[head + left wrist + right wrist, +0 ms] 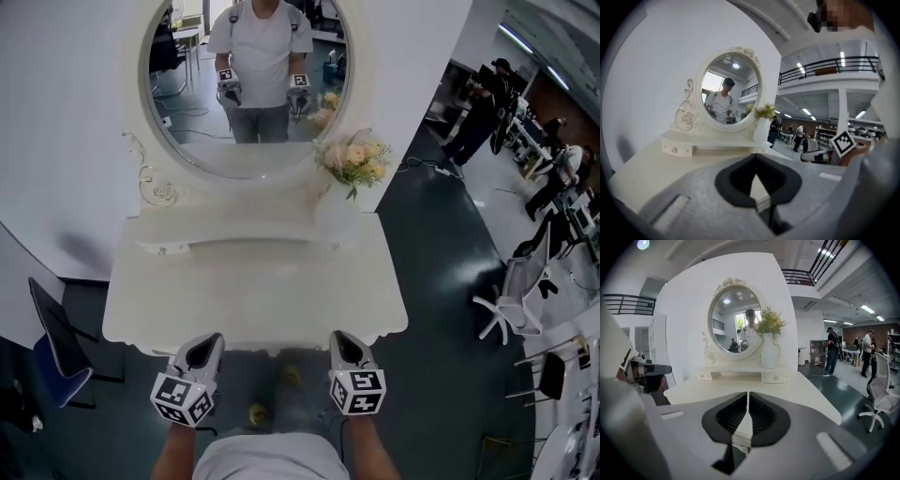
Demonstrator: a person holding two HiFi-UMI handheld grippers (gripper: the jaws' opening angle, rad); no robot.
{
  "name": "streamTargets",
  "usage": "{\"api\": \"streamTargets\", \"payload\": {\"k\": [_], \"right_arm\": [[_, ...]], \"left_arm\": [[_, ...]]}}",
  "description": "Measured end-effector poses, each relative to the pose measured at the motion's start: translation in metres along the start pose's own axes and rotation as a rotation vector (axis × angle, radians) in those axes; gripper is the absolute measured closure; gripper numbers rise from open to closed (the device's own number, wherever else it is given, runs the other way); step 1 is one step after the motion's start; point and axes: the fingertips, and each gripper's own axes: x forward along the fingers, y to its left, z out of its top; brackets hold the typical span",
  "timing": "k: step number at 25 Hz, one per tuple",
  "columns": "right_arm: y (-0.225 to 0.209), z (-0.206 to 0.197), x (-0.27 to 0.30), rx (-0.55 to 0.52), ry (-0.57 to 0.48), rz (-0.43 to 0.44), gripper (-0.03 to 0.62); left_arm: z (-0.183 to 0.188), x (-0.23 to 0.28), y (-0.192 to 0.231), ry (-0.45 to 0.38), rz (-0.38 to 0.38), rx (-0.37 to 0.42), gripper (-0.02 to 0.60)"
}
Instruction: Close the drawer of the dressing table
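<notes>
Cream-white wooden dressing table (pixel 253 281) seen from above; drawer hidden under tabletop, can't really be made out. Oval white-framed mirror (pixel 248 84) set at back, white vase of pale flowers (pixel 354 161) beside it. Left gripper (pixel 208 345) and right gripper (pixel 343 339) held at front edge, both jaw pairs pressed together, nothing clamped.

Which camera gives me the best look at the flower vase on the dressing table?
The right gripper view: the vase stands whole and side-on beside the mirror. The head view shows mostly its flowers from above; the left gripper view shows it small.
</notes>
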Motion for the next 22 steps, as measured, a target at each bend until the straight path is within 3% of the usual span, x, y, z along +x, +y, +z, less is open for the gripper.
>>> {"api": "streamTargets", "payload": {"k": [14, 22], "right_arm": [[0.017, 0.019, -0.064, -0.013, -0.073, -0.014, 0.592], [0.024, 0.057, -0.084, -0.015, -0.146, 0.006, 0.592]], "left_arm": [[0.032, -0.049, -0.008, -0.077, 0.017, 0.03, 0.581], [0.053, -0.058, -0.004, -0.097, 0.027, 0.065, 0.581]]}}
